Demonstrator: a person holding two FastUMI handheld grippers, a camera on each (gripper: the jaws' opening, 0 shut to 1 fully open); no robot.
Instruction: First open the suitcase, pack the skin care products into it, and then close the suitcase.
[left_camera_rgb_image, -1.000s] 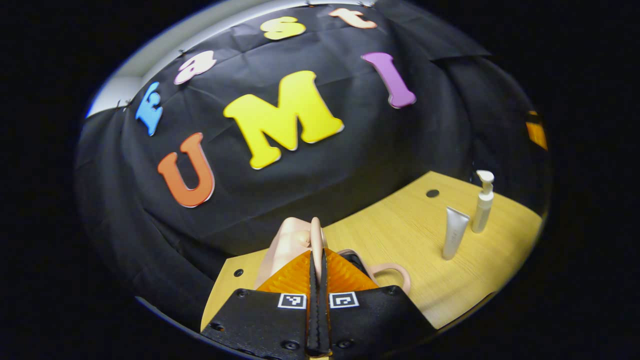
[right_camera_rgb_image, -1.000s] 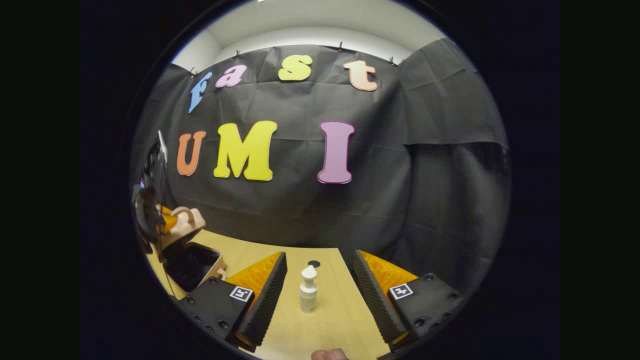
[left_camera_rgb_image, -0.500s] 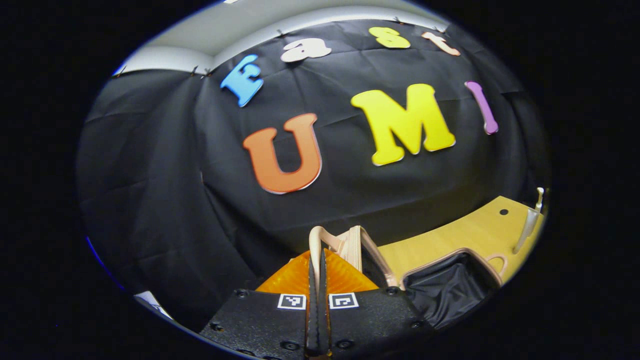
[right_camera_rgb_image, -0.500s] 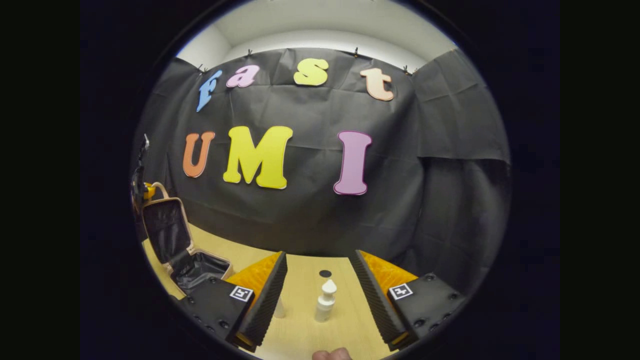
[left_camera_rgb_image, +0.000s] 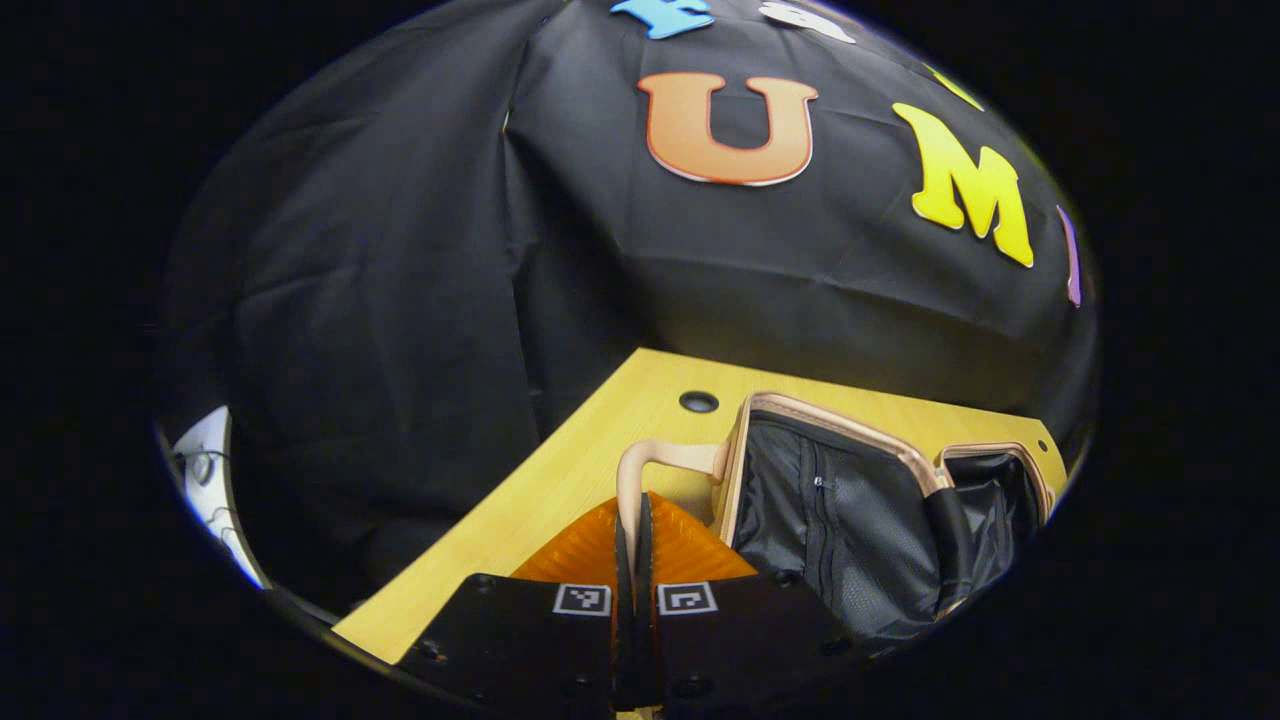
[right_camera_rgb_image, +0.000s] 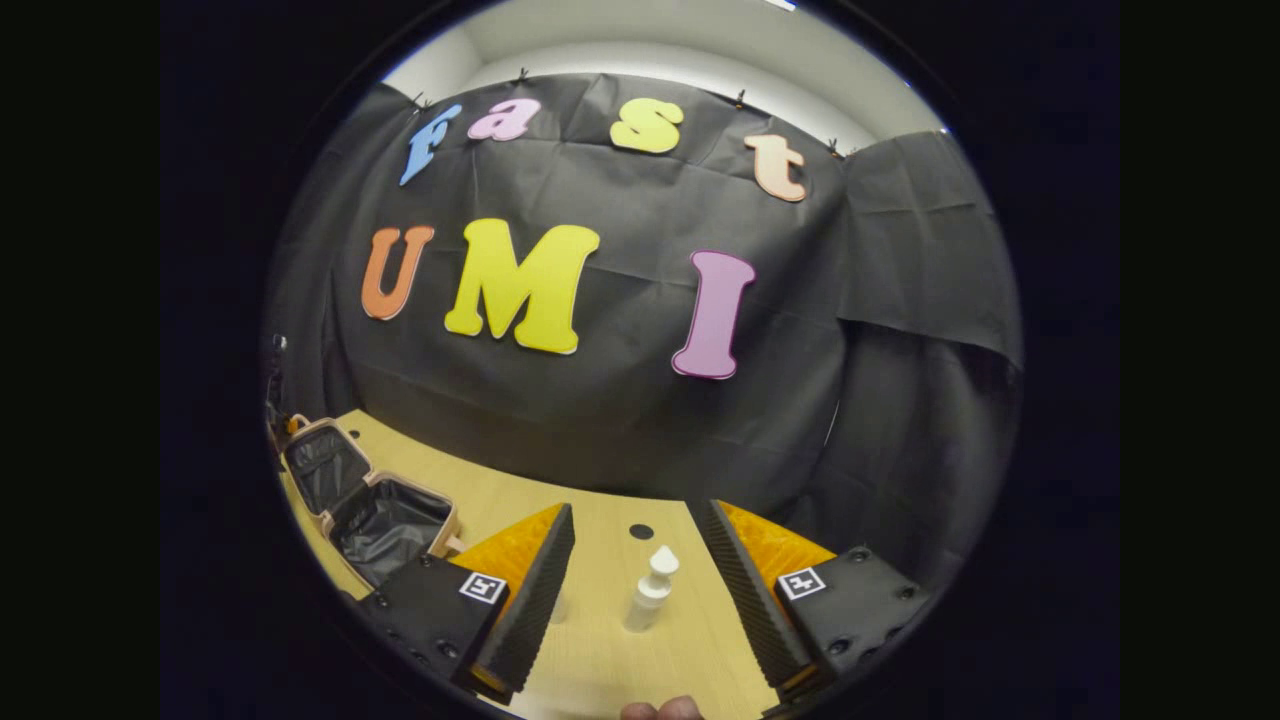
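The left gripper is clamping the suitcase handle, the lid lying just to its right; releasing abruptly risks the suitcase jolting. The right gripper, fingers apart, is framing the pump bottle ahead on the tabletop.

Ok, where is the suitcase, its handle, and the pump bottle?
suitcase (left_camera_rgb_image: 840, 510): left gripper view, dark lining of the open lid.
handle (left_camera_rgb_image: 660, 457): left gripper view, its bend.
pump bottle (right_camera_rgb_image: 648, 600): right gripper view, its body.
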